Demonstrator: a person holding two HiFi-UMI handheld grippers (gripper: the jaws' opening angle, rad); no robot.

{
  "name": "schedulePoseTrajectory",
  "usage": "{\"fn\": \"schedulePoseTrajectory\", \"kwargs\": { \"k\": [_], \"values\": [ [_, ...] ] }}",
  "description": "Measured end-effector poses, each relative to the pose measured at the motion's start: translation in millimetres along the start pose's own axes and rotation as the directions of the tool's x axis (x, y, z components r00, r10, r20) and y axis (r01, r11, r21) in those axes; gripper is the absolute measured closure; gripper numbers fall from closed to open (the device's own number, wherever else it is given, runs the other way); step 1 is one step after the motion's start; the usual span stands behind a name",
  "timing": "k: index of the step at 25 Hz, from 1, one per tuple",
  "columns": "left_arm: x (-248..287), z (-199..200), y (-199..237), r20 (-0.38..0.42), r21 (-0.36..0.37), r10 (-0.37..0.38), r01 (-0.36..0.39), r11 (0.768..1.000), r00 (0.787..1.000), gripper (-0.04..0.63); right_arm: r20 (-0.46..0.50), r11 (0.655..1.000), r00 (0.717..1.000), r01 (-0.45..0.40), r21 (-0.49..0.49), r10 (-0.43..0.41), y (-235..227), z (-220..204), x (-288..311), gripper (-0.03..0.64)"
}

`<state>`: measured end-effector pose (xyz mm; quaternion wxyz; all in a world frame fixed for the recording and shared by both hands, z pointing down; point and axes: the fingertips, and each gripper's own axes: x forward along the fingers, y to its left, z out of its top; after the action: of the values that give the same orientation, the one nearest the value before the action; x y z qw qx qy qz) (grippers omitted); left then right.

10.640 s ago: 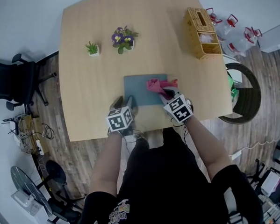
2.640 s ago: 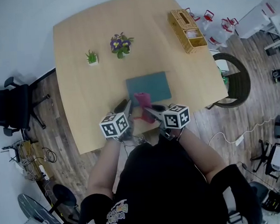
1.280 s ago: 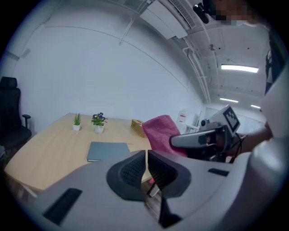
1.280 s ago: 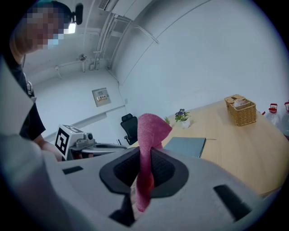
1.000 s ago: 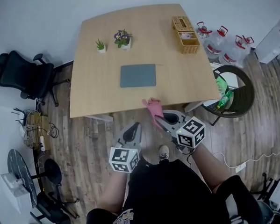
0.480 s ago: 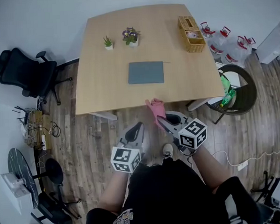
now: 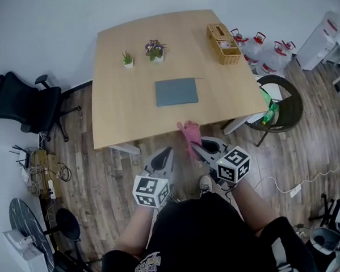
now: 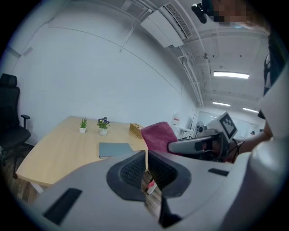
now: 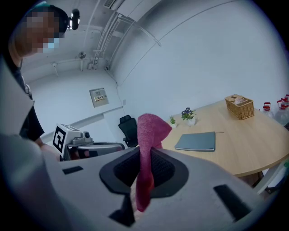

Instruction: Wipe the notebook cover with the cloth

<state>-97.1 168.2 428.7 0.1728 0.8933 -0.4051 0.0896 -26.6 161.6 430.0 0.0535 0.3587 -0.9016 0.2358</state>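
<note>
The grey-blue notebook lies flat near the middle of the wooden table; the notebook and notebook also show in both gripper views. My right gripper is shut on the pink cloth, which sticks up between its jaws as the cloth. My left gripper is shut with nothing in it. Both grippers hang over the floor, well back from the table's near edge. The cloth and right gripper appear in the left gripper view.
On the table's far side stand a small green plant, a purple flower pot and a wicker box. A black office chair is at the left, a round dark stool and water bottles at the right.
Ten seconds ago the cloth was on the notebook at the table. Over the last second both grippers have drifted a little farther back from the table, the cloth still in the right one.
</note>
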Motion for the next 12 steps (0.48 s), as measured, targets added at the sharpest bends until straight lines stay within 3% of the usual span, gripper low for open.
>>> {"fn": "schedulePoseTrajectory", "kwargs": {
  "k": [12],
  "values": [
    [-1.1,14.9,-18.9,0.005,0.050,-0.095,0.094,0.994,0.995,0.578,0.076,0.997,0.994,0.079,-0.002,-0.079,13.5,9.9,-28.0,0.561]
  ]
}}
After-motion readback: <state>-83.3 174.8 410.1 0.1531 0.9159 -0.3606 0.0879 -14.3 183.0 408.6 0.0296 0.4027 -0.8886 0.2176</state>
